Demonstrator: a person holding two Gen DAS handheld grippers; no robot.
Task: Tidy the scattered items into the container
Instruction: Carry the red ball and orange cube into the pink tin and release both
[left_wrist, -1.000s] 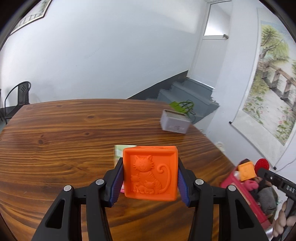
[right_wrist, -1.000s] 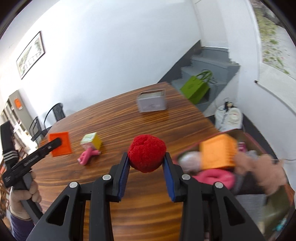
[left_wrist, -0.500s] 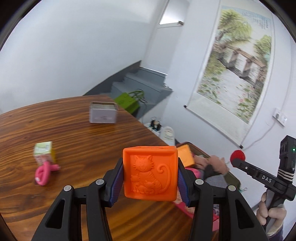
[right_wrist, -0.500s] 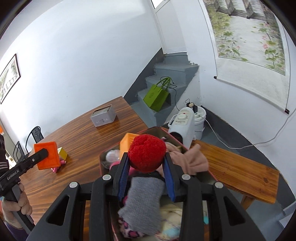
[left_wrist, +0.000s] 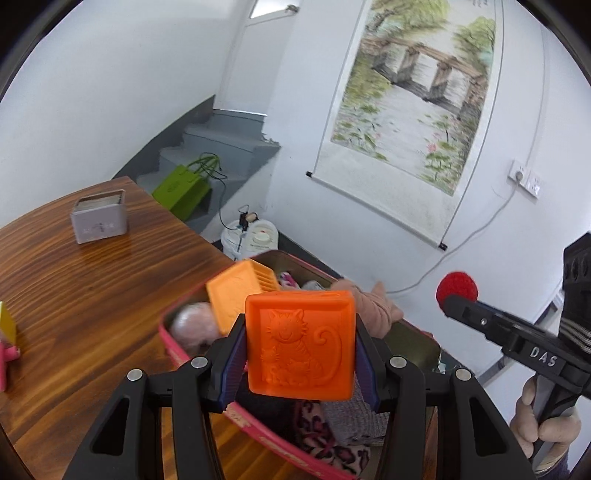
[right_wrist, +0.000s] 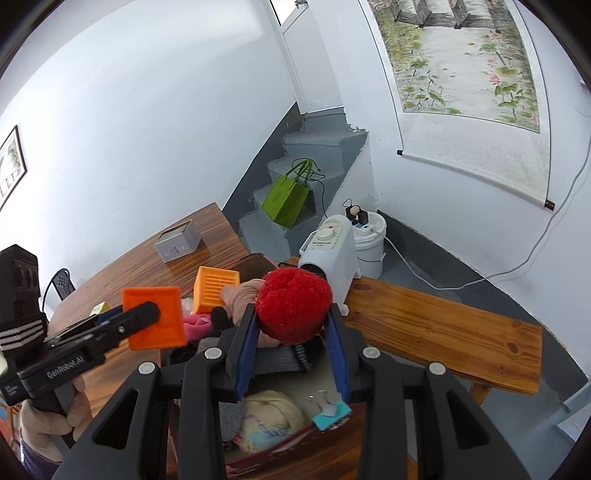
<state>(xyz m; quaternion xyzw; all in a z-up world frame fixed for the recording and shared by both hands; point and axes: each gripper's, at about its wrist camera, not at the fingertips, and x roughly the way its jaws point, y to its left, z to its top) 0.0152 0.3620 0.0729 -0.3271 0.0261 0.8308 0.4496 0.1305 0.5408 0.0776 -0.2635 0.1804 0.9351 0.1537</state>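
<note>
While both hang over the container (left_wrist: 173, 345) — left gripper (left_wrist: 300, 352) clamps orange block (left_wrist: 300, 343) | right gripper (right_wrist: 292, 325) clamps red pompom (right_wrist: 293, 302) | contents half hidden.

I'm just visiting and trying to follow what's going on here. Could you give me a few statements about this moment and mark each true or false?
1. The left gripper holds an orange block with a cat on it. True.
2. The right gripper is empty. False: it is closed on a red pompom.
3. The pink-rimmed container already has things in it. True: a lighter orange block and soft items lie inside.
4. The small grey tin sits inside the container. False: it stands apart on the wooden table.
5. A green bag stands on the table. False: it is on the stairs.
</note>
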